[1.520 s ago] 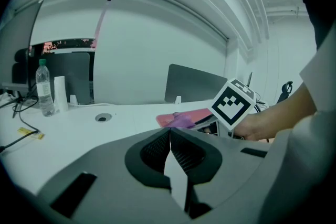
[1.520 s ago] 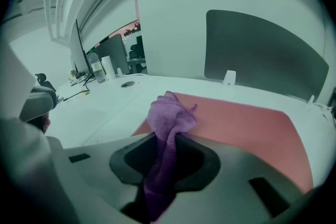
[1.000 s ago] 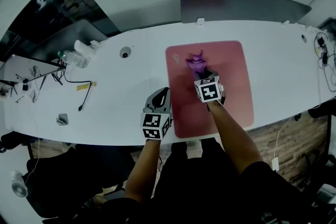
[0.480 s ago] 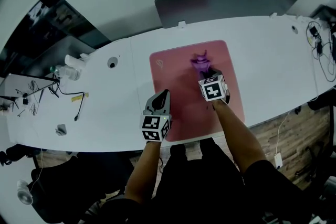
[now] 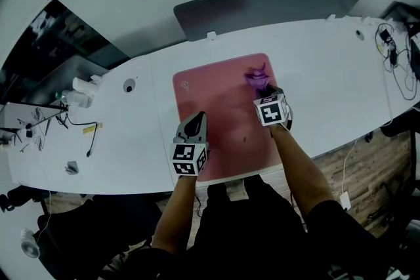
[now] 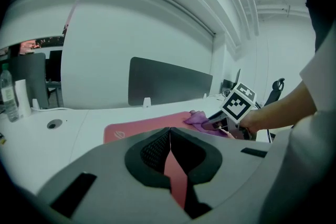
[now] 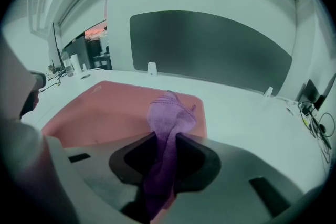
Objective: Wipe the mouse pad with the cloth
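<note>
I held the right gripper (image 5: 264, 91) over the far right part of the mouse pad (image 5: 213, 108), and its jaws were clamped on the cloth (image 5: 256, 79). In the right gripper view the purple cloth ran up between the two jaws and bunched out beyond their tips, with the bunched end lying on the pad close to its far right corner. The pink pad lay flat on the white table (image 5: 328, 75), near the middle of the table's near edge, with a small logo at its far left corner. I held the left gripper (image 5: 195, 122) at the pad's left edge, towards the near side; its jaws were drawn together at the tips with nothing between them, and only a narrow strip of pink pad showed through the slit behind. I could not tell whether that gripper touched the pad. A dark grey divider panel (image 5: 262, 6) stood along the table's far edge. A clear bottle (image 5: 77, 100) stood at the far left, and loose cables (image 5: 394, 42) lay at the right end.
</note>
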Motion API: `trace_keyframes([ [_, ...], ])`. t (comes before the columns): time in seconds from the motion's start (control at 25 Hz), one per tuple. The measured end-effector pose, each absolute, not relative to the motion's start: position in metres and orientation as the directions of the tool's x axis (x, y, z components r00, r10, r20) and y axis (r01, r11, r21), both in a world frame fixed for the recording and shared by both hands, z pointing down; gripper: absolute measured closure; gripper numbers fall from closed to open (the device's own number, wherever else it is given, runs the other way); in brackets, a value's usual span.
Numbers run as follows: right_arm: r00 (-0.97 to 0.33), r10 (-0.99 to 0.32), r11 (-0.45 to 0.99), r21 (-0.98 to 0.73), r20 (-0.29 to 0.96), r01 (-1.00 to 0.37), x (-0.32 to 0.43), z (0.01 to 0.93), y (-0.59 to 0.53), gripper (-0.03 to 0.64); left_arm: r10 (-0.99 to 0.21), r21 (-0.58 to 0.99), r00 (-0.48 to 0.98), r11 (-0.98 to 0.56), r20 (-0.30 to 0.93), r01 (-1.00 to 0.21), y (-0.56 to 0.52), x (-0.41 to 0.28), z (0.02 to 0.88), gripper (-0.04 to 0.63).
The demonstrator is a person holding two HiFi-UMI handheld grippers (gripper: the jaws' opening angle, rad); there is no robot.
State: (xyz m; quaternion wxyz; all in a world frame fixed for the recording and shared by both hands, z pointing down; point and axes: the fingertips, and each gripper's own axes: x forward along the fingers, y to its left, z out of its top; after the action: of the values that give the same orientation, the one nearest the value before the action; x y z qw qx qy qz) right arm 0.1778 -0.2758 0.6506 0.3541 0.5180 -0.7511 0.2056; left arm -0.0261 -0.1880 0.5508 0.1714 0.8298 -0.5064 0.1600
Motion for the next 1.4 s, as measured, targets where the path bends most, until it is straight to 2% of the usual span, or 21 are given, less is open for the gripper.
trace_keyframes([
  [0.48,-0.183,-0.64,0.364,0.085,0.746,-0.928,0.219,0.649,-0.277,0.509,-0.803,0.09,0.39,-0.394,0.45,-0.915,-0.187,-0.014,0.554,0.574],
  [0.68,-0.211,-0.67,0.367,0.07,0.712,-0.928,0.215,0.639,-0.276,0.509,-0.815,0.096,0.351,-0.347,0.46,-0.933,-0.181,-0.023,0.561,0.574],
  [0.96,-0.398,-0.653,0.535,0.02,0.644,-0.845,0.137,0.609,-0.251,0.509,-0.831,0.1,0.29,-0.277,0.475,-0.956,-0.167,-0.038,0.566,0.574],
  [1.4,-0.507,-0.568,0.646,-0.03,0.648,-0.763,0.027,0.606,-0.206,0.509,-0.834,0.097,0.274,-0.26,0.479,-0.961,-0.146,-0.086,0.562,0.574],
])
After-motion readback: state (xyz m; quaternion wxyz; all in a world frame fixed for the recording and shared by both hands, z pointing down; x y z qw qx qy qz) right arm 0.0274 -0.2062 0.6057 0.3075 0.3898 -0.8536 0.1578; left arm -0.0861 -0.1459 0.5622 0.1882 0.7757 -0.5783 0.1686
